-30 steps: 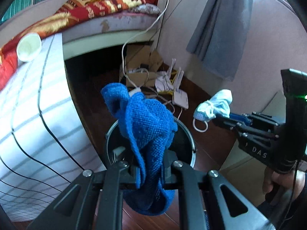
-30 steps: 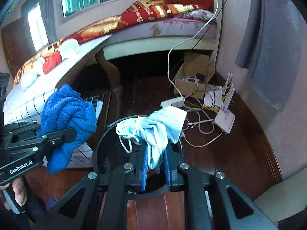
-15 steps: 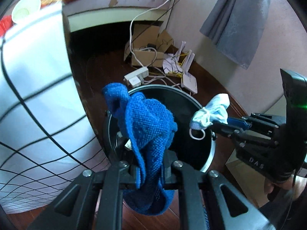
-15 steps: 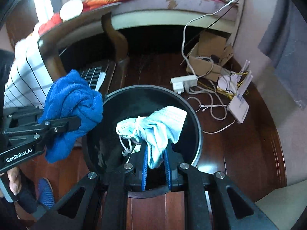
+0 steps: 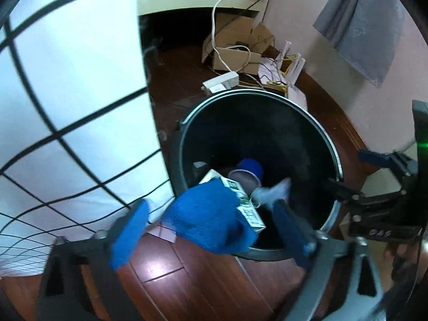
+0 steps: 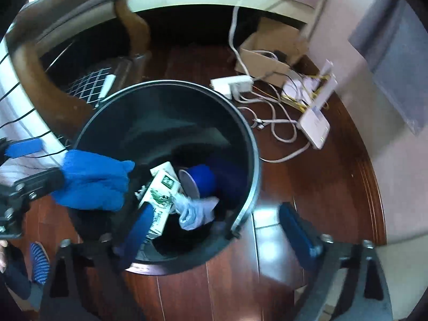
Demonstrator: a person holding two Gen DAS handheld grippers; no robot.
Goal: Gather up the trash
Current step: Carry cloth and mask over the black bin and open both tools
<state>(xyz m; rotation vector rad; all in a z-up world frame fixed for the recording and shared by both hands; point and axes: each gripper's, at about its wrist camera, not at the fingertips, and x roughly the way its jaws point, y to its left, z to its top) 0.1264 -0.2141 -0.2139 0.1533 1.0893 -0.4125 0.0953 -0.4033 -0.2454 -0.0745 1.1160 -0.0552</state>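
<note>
Presently: both hand-held grippers, left and right, jaws wide, holding nothing. Blue cloth at the black bin's near rim; face mask inside. Risk: cloth snags the rim and slides onto the floor.

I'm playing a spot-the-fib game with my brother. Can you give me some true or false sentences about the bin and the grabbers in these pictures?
1. The left hand-held gripper is open. True.
2. The round black trash bin stands on a carpet. False: it stands on a dark wooden floor.
3. The pale blue face mask is inside the bin. True.
4. The fluffy blue cloth lies at the bottom of the bin. False: it is at the bin's rim.
5. The right hand-held gripper is clamped on the mask. False: it is open.
6. A green-and-white carton is in the bin. True.
</note>
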